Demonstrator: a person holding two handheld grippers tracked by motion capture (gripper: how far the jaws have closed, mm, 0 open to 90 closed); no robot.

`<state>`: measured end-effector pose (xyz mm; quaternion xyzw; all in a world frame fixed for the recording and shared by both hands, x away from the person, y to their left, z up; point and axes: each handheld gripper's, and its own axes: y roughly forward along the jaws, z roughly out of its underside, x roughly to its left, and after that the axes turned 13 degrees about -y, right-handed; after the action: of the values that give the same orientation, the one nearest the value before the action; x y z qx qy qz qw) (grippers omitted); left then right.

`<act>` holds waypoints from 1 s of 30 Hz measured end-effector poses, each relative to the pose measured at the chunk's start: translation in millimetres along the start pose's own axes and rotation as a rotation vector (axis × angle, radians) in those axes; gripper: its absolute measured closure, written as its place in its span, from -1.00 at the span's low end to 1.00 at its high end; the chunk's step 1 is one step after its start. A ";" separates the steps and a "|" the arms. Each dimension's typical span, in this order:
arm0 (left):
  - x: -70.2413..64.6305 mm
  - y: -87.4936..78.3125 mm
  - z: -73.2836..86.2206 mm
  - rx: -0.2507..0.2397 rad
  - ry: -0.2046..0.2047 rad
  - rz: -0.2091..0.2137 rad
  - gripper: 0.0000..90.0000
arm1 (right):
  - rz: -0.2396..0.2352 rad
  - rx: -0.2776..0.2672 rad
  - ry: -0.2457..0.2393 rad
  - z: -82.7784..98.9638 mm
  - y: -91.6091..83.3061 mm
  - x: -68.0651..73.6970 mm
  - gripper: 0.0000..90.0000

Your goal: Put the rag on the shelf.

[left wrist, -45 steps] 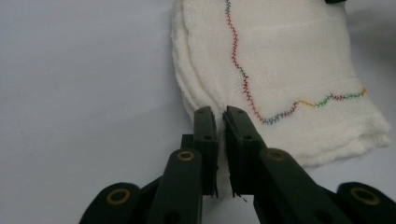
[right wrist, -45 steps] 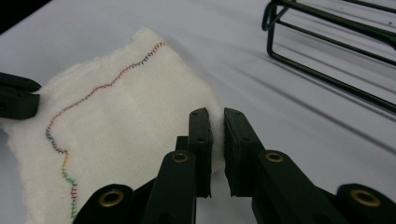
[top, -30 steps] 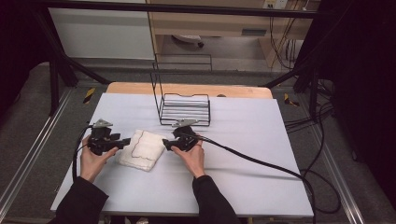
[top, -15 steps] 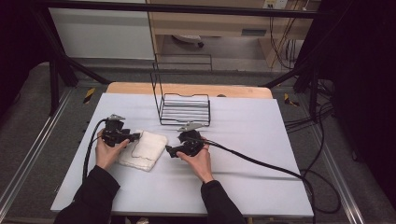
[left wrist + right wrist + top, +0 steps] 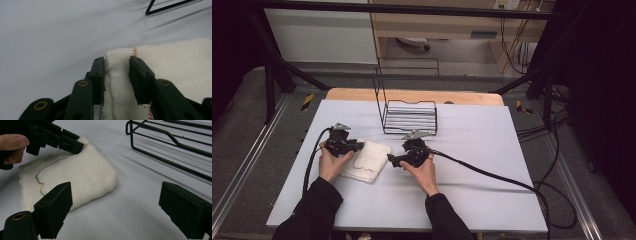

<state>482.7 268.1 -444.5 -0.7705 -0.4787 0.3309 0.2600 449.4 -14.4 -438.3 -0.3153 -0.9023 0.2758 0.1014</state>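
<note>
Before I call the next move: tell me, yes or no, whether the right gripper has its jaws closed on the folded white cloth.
No: the right gripper stands wide open beside the white cloth, with bare table between its jaws.

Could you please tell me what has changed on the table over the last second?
The left tongs moved toward the far left corner of the folded white cloth, and their jaws have just been closing around its edge; whether the pads press yet is unclear. The right tongs have opened wide, with nothing between them, beside the cloth's right edge. The cloth, the wire basket and the table stayed where they were.
</note>
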 end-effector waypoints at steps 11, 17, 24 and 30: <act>-2.9 -2.2 -0.4 0.020 -0.010 0.009 0.77 | 0.025 0.038 0.024 -7.3 19.3 -1.0 -0.64; -5.9 -2.0 -0.2 0.019 0.003 -0.009 0.79 | 0.034 0.023 0.049 -10.7 30.1 2.4 -0.39; -5.0 -1.9 0.5 0.015 0.006 -0.003 0.78 | 0.050 0.066 0.052 -9.5 44.5 4.3 -0.02; -5.7 -1.7 0.6 0.012 0.014 -0.007 0.78 | 0.026 0.073 0.075 -8.1 47.0 4.9 0.20</act>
<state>479.5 263.7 -442.1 -0.7696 -0.4775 0.3276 0.2689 472.6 22.7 -457.9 -0.3332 -0.8830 0.2978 0.1432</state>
